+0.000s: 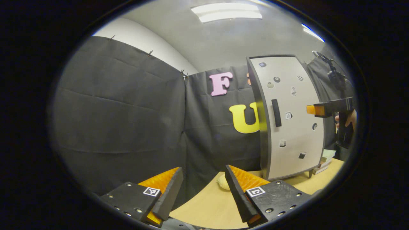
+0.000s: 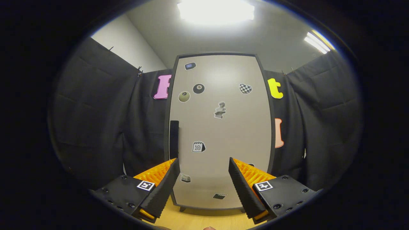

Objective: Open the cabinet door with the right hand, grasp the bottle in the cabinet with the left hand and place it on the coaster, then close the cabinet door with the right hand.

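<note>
While the cabinet door (image 2: pixel 220 134) is shut (so the bottle is presumably hidden behind it), the right claw (image 2: pixel 203 179) faces it at frame centre, fingers wide, ready for the handle (image 2: pixel 174 139). Low in its own view, the left claw (image 1: pixel 204 188) waits wide and empty above the table (image 1: pixel 207 204).

A tall pale grey cabinet door (image 2: pixel 220 127) with a dark vertical handle (image 2: pixel 174 139) and small stickers stands closed on a light wooden surface (image 2: pixel 198 220). The right hand-held gripper (image 2: pixel 203 182) faces it, fingers spread apart, holding nothing.
</note>
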Demonstrator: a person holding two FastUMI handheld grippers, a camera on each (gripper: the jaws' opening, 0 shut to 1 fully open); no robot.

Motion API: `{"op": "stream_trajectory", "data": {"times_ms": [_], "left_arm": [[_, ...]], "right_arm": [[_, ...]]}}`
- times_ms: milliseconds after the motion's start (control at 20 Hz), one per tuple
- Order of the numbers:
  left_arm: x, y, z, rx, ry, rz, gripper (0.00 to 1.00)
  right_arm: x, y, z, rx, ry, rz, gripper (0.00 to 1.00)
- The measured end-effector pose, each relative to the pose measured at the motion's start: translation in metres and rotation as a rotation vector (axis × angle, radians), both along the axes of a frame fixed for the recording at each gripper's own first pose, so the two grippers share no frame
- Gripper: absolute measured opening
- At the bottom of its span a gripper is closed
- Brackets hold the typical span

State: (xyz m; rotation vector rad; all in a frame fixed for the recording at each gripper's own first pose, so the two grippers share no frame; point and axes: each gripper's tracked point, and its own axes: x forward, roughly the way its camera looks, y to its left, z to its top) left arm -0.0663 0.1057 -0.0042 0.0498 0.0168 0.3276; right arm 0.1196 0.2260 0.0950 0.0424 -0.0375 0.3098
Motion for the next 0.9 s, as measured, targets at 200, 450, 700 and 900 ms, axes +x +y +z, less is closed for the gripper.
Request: {"op": "stream_trajectory", "data": {"times_ms": [200, 450, 700, 900], "left_arm": [[-0.012, 0.025, -0.015, -0.030, 0.014, 0.065, 0.82], [-0.027, 0.058, -0.026, -0.063, 0.035, 0.144, 0.82], [-0.039, 0.083, -0.030, -0.055, 0.050, 0.205, 0.80], [-0.045, 0.095, -0.034, -0.057, 0.055, 0.234, 0.80]], "right_arm": [[0.019, 0.033, 0.011, -0.001, 0.008, 0.033, 0.98], [0.045, 0.068, 0.016, -0.018, 0.021, 0.051, 0.97], [0.071, 0.095, 0.025, 0.010, 0.030, 0.058, 0.98], [0.094, 0.114, 0.023, -0.002, 0.058, 0.051, 0.97]]}}
